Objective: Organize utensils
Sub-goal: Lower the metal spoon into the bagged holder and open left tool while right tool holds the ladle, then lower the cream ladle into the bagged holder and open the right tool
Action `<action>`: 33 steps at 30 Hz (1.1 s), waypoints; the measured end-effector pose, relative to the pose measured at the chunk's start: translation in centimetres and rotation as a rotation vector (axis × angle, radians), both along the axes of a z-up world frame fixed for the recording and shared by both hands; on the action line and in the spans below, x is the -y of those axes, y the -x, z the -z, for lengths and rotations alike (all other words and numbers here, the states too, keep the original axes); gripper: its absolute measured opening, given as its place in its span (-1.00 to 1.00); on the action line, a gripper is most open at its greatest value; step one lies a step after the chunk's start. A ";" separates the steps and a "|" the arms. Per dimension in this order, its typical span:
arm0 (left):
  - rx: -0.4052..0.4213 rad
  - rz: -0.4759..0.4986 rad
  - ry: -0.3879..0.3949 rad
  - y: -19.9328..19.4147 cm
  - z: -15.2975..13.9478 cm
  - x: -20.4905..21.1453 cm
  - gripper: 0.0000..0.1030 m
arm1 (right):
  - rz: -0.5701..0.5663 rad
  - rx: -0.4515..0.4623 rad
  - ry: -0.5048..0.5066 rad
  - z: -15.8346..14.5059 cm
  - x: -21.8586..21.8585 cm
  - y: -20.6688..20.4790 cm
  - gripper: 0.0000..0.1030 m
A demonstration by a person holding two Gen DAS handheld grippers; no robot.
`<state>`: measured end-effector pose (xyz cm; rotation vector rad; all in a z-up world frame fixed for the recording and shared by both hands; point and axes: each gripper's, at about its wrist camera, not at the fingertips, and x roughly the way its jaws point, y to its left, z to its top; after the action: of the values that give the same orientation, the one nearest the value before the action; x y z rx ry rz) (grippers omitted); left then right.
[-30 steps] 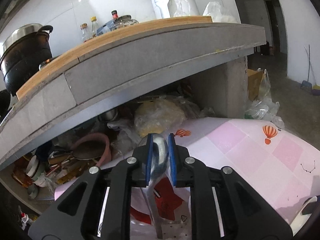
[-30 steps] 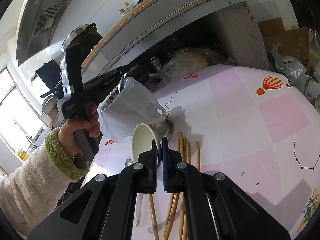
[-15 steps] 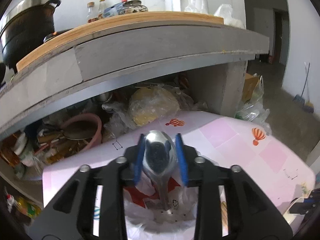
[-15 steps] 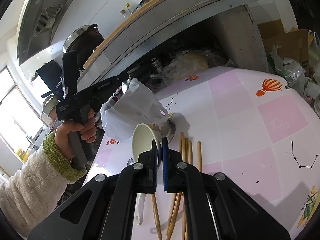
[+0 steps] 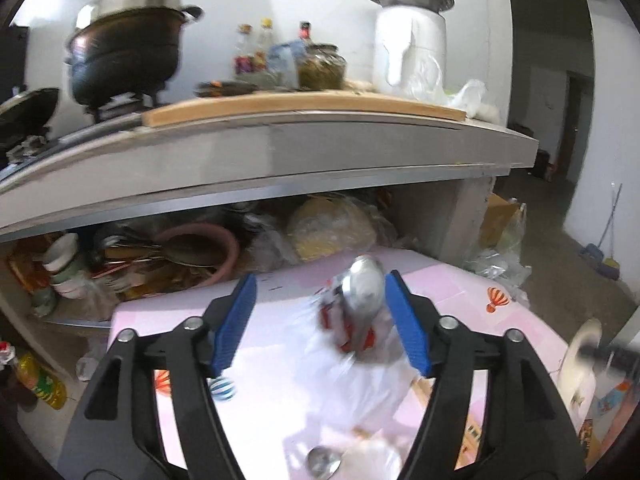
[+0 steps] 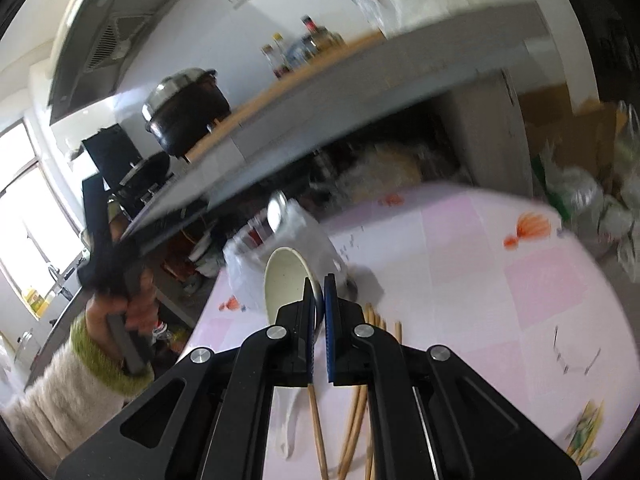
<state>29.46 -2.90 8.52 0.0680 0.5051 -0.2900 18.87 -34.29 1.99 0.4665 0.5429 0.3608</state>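
Left hand-held gripper: jaws opening, blurred shiny metal spoon between the blue pads, near the right one; contact unclear. Spoon sticks up from white plastic bag.
Right hand-held gripper: clenched on cream ceramic bowl's rim; only this view shows wooden chopsticks on pink table.

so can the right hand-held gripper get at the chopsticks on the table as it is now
Probably not yet: the right hand-held gripper is shut on a bowl rim, though the chopsticks lie uncovered just below it.
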 end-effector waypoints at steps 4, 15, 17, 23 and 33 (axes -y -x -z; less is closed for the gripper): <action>0.014 -0.066 -0.018 3.9 0.2 -2.6 0.42 | -0.021 0.085 0.017 -4.2 -0.4 -1.8 -0.91; 0.020 -0.271 0.039 13.4 3.8 -10.4 0.49 | -0.030 0.218 0.185 -11.1 -6.2 -11.6 -0.91; 0.021 -0.290 0.030 14.5 4.4 -11.2 0.49 | -0.012 0.226 0.232 -11.3 -7.4 -13.5 -0.91; 0.001 -0.343 0.020 16.1 6.2 -13.2 0.49 | 0.006 0.233 0.401 -9.6 -11.3 -17.3 -0.91; -0.025 -0.368 0.047 15.8 7.5 -14.4 0.49 | -0.076 0.269 0.635 -5.4 -16.5 -18.3 -0.91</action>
<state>13.62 11.48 1.01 -0.0739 0.5247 0.0575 37.17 -17.74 7.38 -0.2144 0.3847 0.2984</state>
